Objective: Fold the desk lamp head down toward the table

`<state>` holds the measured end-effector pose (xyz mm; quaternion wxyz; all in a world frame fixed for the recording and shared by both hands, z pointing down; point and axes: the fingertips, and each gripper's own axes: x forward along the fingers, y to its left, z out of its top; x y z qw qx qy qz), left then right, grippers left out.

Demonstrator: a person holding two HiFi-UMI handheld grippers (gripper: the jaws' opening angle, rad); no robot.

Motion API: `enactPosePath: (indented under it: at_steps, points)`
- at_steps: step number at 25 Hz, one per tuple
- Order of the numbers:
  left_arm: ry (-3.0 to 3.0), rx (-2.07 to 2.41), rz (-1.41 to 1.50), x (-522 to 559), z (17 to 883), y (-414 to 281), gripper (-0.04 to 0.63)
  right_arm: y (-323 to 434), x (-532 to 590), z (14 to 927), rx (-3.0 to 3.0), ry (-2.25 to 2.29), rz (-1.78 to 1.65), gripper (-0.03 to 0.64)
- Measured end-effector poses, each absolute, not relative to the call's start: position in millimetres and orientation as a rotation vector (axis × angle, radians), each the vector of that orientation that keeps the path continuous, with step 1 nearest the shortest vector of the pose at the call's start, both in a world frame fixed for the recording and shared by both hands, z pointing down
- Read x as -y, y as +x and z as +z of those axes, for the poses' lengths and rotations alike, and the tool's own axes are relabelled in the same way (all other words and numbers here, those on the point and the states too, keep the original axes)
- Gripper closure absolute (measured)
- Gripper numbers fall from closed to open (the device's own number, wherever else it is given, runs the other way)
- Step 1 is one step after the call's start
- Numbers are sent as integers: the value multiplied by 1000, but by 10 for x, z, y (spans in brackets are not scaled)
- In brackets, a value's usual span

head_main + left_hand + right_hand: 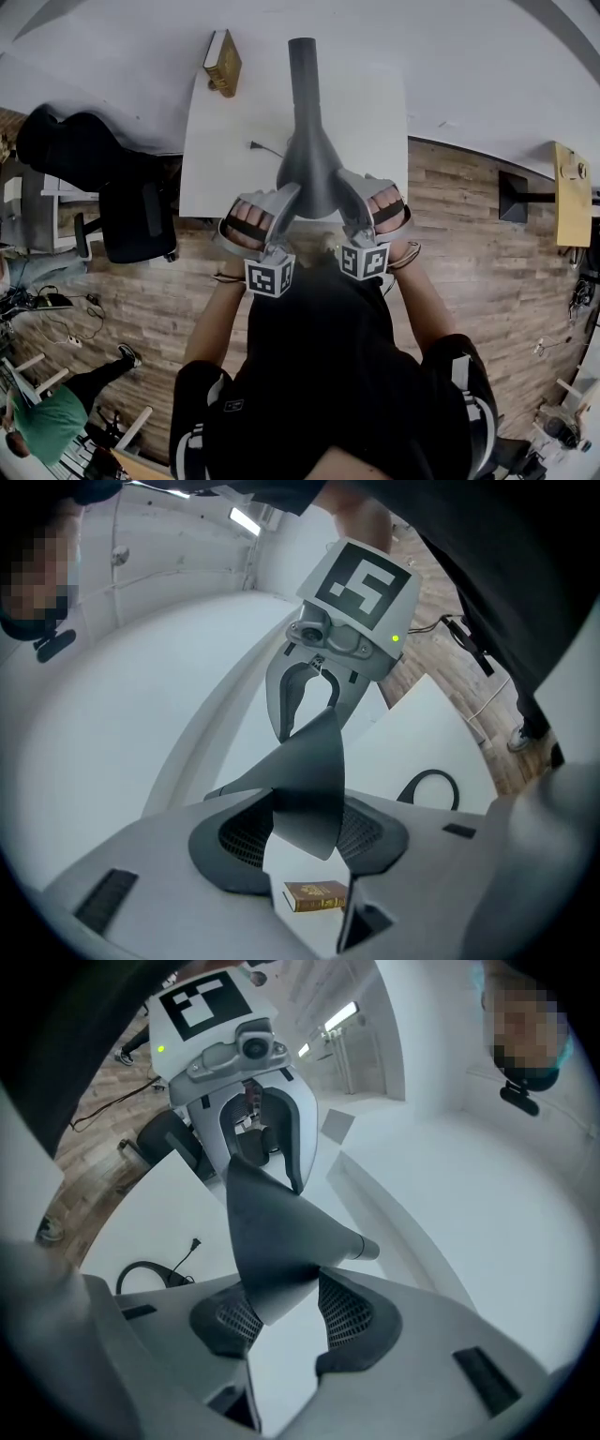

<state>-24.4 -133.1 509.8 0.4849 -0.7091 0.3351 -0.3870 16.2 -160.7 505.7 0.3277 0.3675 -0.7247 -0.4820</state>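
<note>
One lamp head (309,164), left gripper (302,838), right gripper (286,1319) (two, part-open) clamping it, one book (223,62)

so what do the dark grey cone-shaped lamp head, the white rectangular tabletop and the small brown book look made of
The dark grey cone-shaped lamp head: thin matt metal or plastic, cannot tell which; smooth even sheen, thin rim. The white rectangular tabletop: probably matt laminate or painted board; flat, no grain. The small brown book: leather-look cover with a gilt mark; real leather or imitation is unclear.
</note>
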Motion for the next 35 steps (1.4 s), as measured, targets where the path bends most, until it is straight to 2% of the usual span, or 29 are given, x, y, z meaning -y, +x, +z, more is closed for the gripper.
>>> enactPosePath:
  at_steps: [35]
  points:
    - [-1608, -780, -1099, 1665, 5735, -248, 347, 171, 1955, 5660, 1685, 912, -1387, 368]
